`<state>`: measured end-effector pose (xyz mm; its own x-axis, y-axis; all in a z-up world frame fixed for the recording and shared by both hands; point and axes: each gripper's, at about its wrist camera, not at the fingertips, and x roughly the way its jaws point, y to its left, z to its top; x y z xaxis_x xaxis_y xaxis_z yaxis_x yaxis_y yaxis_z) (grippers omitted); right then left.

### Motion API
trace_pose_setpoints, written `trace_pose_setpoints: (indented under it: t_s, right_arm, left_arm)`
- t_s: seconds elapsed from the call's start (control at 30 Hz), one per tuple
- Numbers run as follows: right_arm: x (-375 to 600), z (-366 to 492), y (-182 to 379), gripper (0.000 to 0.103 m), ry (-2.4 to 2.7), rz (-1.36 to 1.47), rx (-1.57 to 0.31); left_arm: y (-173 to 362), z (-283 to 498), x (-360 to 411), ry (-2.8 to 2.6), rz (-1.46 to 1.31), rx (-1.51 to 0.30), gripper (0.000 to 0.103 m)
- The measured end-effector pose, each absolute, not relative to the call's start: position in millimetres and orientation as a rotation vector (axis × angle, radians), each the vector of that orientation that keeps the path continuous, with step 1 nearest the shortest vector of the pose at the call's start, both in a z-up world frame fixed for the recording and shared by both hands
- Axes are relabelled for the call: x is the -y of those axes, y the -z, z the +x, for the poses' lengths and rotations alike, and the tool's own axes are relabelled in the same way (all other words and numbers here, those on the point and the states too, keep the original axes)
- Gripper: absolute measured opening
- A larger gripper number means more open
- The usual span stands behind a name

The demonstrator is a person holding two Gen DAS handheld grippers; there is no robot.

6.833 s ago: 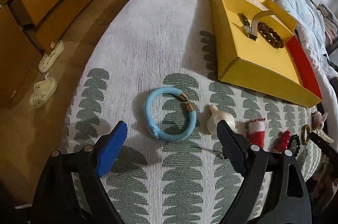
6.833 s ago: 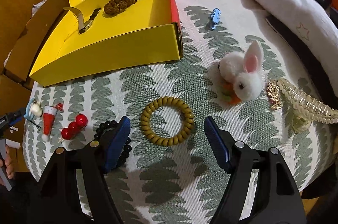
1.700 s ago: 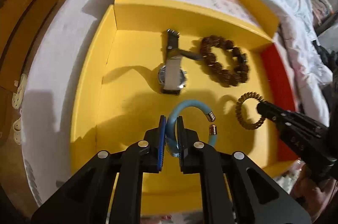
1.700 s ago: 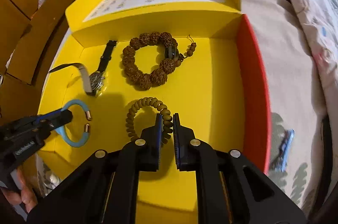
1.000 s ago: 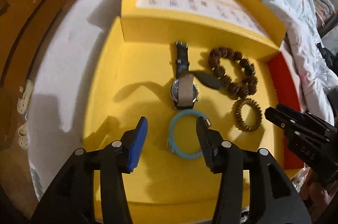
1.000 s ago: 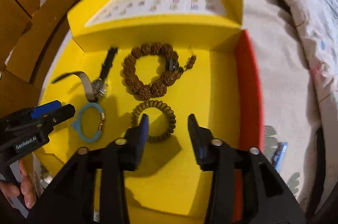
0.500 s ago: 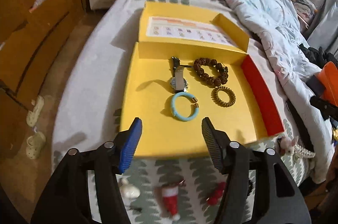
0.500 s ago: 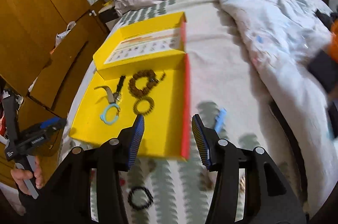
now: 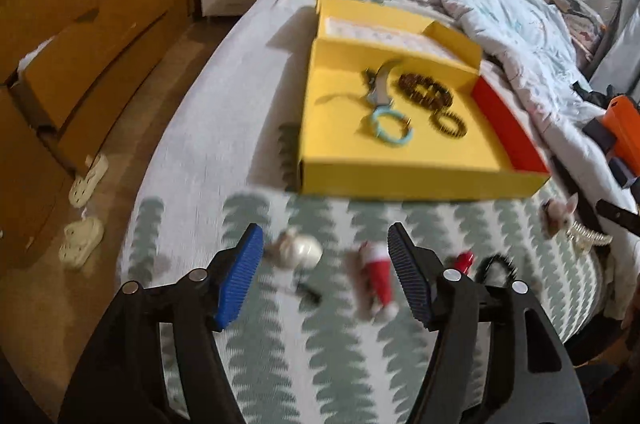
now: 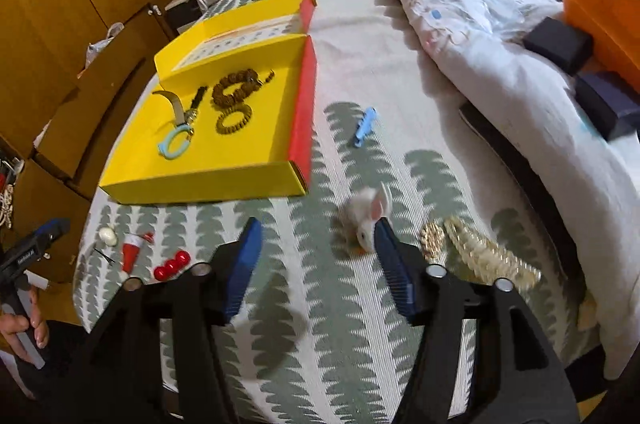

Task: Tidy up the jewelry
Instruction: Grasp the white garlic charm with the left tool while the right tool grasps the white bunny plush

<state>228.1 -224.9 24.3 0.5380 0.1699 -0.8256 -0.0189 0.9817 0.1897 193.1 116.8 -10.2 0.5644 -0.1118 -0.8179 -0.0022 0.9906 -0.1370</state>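
An open yellow box [image 9: 400, 180] [image 10: 200, 186] lies on the bed. In it lie a watch [image 9: 382, 86], a brown bead bracelet [image 9: 424, 90], a blue bangle [image 9: 390, 128] [image 10: 175, 144] and an olive coil bracelet [image 9: 448, 124] [image 10: 234, 118]. My left gripper [image 9: 326, 272] is open and empty above the bed's near edge, over a white shell piece [image 9: 298, 250] and a red-and-white charm [image 9: 376, 278]. My right gripper [image 10: 316, 256] is open and empty, close to a white plush bunny [image 10: 368, 214].
Red beads [image 10: 172, 266], a black bead bracelet [image 9: 496, 264], a blue clip [image 10: 364, 126], a gold chain [image 10: 432, 238] and a clear hair claw [image 10: 488, 260] lie on the patterned cover. A duvet [image 10: 480, 4] lies to the right. Wooden cabinets [image 9: 60, 24] and slippers [image 9: 82, 236] are left.
Both grippers let go of the blue bangle and the olive coil bracelet inside the box, opened, and drew back toward the bed's near edge.
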Motion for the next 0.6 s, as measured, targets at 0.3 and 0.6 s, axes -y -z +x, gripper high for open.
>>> trace_pose_setpoints:
  t_s: [0.3, 0.6]
  right_arm:
    - [231.0, 230.5, 1.0, 0.063, -0.050, 0.186, -1.047]
    - [244.1, 236.5, 13.4, 0.063, 0.000, 0.206, -1.078]
  left_arm:
    - [46.1, 203.2, -119.7, 0.048, -0.157, -1.101, 0.065]
    - [60.8, 214.0, -125.4, 0.023, -0.182, -1.144, 0.065]
